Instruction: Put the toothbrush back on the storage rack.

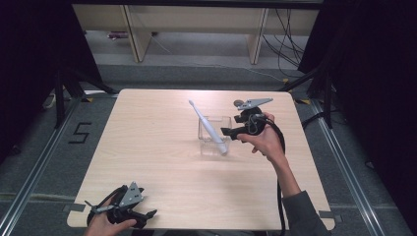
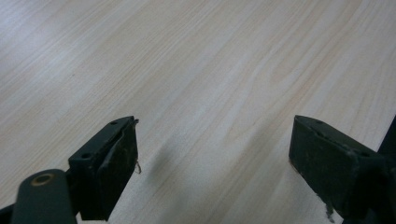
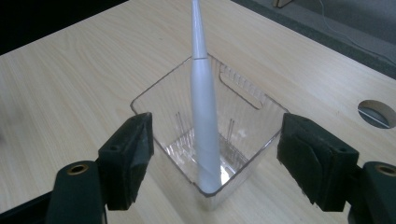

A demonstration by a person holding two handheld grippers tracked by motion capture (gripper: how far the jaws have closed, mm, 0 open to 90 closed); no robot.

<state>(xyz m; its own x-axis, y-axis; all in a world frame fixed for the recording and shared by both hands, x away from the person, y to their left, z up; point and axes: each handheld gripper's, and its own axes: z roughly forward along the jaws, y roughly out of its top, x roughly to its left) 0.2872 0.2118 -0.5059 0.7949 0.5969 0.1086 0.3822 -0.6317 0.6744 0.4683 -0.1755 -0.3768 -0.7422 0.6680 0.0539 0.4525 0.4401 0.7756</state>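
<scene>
A white electric toothbrush (image 1: 208, 127) (image 3: 204, 112) stands slanted in a clear plastic box (image 1: 215, 135) (image 3: 243, 116) at the middle of the wooden table (image 1: 162, 162); its head sticks out toward the far left. My right gripper (image 1: 227, 132) (image 3: 212, 158) is open just right of the box, its jaws standing either side of the box's near corner without touching it. My left gripper (image 1: 150, 215) (image 2: 215, 163) rests open at the table's near left edge, with bare wood between its jaws.
A round hole (image 3: 375, 112) is cut in the tabletop beyond the box in the right gripper view. Black curtains and stand legs (image 1: 69, 83) flank the table; cables (image 1: 285, 44) lie on the floor behind it.
</scene>
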